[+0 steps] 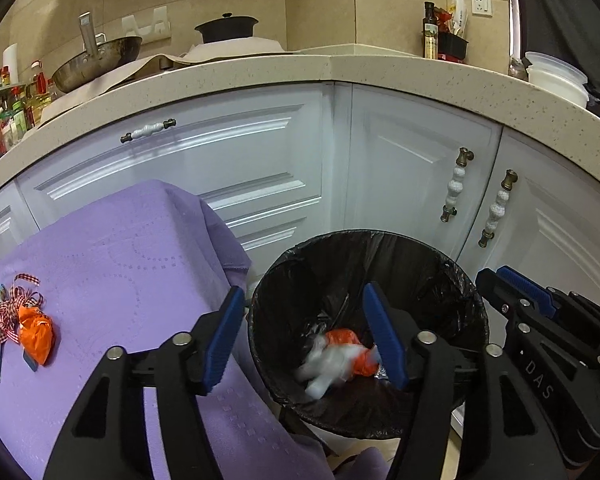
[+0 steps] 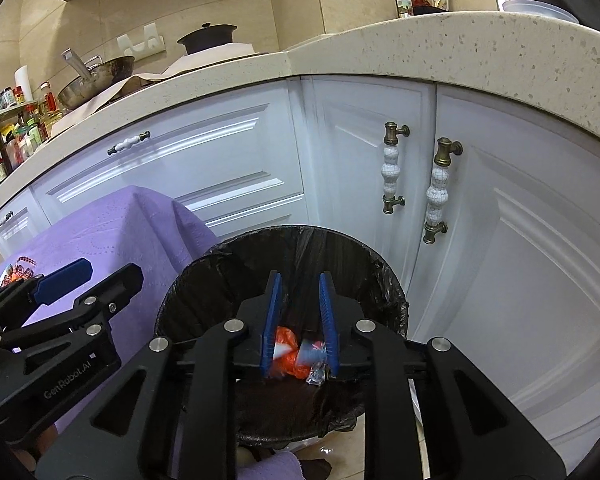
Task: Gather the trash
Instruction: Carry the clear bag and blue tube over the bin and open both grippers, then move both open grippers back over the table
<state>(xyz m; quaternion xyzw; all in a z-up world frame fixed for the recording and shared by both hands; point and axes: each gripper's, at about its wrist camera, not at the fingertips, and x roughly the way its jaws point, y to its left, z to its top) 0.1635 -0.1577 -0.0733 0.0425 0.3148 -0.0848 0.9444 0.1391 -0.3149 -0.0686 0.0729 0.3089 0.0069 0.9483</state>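
Tongs, left [image 1: 304, 340] and right [image 2: 300, 320], gaped empty above the lined bin [image 1: 472, 300], wrappers [image 1: 336, 360] apparently dropped inside.

Left claw [image 1: 304, 340] stands open over the bin [image 1: 464, 280], nothing between its pads. Blurred white-and-orange trash [image 1: 336, 360] sits inside the bin. At 9 o'clock, orange wrapper [image 1: 36, 334] and ribbon [image 1: 22, 300] lie on the purple-covered bench [image 1: 132, 264]. Right claw [image 1: 500, 284] at 3 o'clock.
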